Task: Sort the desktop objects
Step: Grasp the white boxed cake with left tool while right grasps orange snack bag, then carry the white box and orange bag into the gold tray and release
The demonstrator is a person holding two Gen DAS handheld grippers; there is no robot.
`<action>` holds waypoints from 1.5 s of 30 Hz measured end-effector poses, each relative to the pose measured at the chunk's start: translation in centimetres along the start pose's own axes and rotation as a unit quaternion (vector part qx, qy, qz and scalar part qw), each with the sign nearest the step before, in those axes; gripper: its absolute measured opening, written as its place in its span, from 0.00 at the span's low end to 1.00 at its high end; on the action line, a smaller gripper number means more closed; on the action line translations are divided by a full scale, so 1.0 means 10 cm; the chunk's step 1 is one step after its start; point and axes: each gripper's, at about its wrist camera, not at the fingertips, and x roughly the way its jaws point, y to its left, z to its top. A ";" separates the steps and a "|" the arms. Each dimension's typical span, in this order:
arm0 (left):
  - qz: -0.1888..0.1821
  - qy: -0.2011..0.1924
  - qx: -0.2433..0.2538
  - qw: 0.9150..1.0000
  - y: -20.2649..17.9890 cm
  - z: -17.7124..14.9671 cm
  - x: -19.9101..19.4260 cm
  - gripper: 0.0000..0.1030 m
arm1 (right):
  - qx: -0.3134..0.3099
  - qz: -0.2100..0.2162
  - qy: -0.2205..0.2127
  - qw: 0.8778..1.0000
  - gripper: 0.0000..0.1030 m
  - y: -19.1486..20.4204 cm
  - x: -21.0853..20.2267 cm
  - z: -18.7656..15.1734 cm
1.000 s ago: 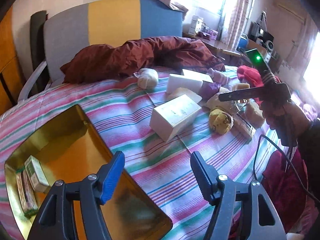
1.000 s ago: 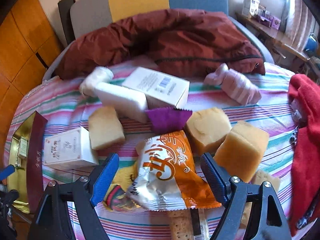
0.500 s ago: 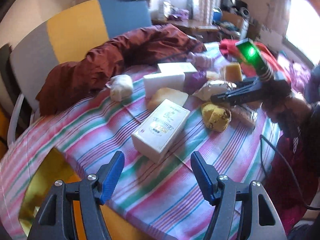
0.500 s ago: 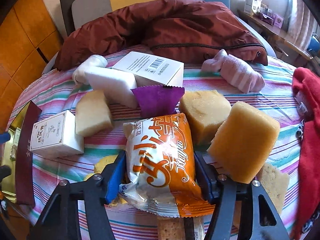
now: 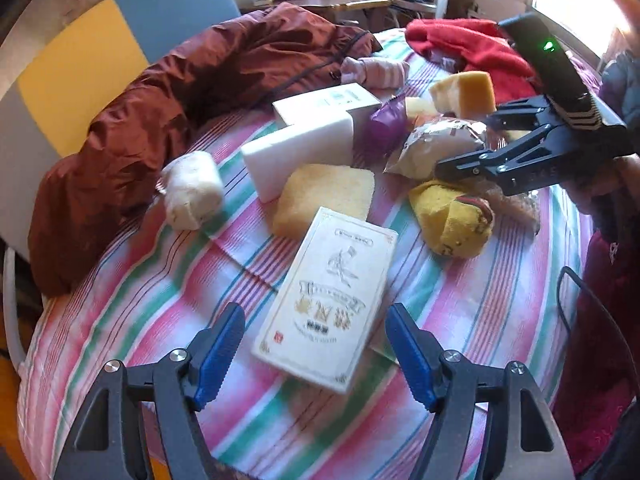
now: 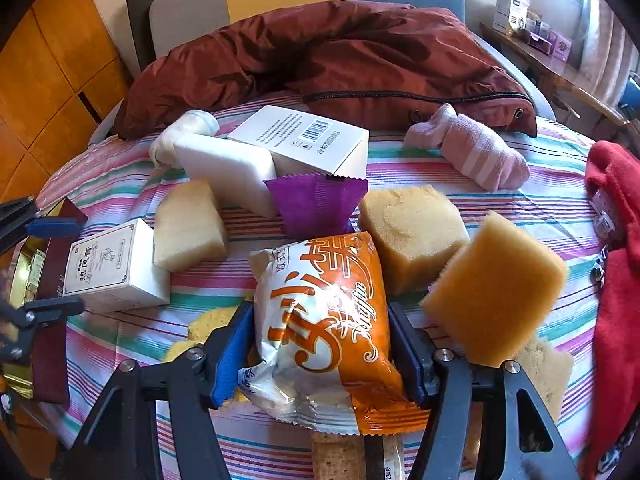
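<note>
My right gripper (image 6: pixel 322 350) is shut on an orange and white snack packet (image 6: pixel 324 320), its blue pads pressing both sides; the packet also shows in the left wrist view (image 5: pixel 436 144). My left gripper (image 5: pixel 316 354) is open and empty, its jaws either side of the near end of a cream printed box (image 5: pixel 328 296) lying on the striped tablecloth (image 5: pixel 160 288). The same box shows in the right wrist view (image 6: pixel 114 268). Whether the packet is lifted off the cloth, I cannot tell.
Around the packet lie yellow sponges (image 6: pixel 412 236) (image 6: pixel 496 292) (image 6: pixel 188 228), a purple wrapper (image 6: pixel 316 204), a white foam block (image 6: pixel 228 168), a white barcode box (image 6: pixel 304 140), pink socks (image 6: pixel 472 148), a maroon jacket (image 6: pixel 320 60), a red cloth (image 6: pixel 616 240) and a gold tray (image 6: pixel 24 280) at left.
My right gripper has closed onto the snack packet. My left gripper has swung away from the gold tray and up to the cream box, staying open.
</note>
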 end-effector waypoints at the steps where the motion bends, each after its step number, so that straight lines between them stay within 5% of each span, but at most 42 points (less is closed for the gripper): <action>1: -0.003 0.004 0.002 1.000 0.00 0.02 0.04 0.72 | -0.001 0.000 0.000 1.000 0.63 0.00 0.00 0.00; 6: -0.028 0.022 0.004 0.999 -0.03 0.05 0.23 0.61 | -0.007 -0.002 0.000 1.000 0.63 0.00 0.01 0.02; 9: -0.010 0.023 0.010 1.000 -0.11 0.03 0.30 0.50 | -0.011 -0.003 -0.001 1.000 0.62 -0.01 0.01 0.03; 18: 0.013 -0.013 -0.084 0.996 -0.21 -0.13 0.13 0.50 | -0.018 -0.008 -0.015 1.000 0.59 -0.01 -0.02 0.03; 26: 0.018 -0.082 -0.200 0.976 -0.15 -0.38 -0.41 0.50 | -0.016 0.020 -0.058 0.998 0.58 0.02 -0.19 0.05; 38: 0.086 -0.111 -0.281 0.949 -0.02 -0.98 -0.98 0.50 | -0.014 0.081 -0.096 0.992 0.57 0.23 -0.39 0.06; 45: 0.117 -0.122 -0.350 0.921 0.18 -1.59 -1.25 0.50 | -0.055 0.099 -0.101 0.988 0.57 0.74 -0.57 0.03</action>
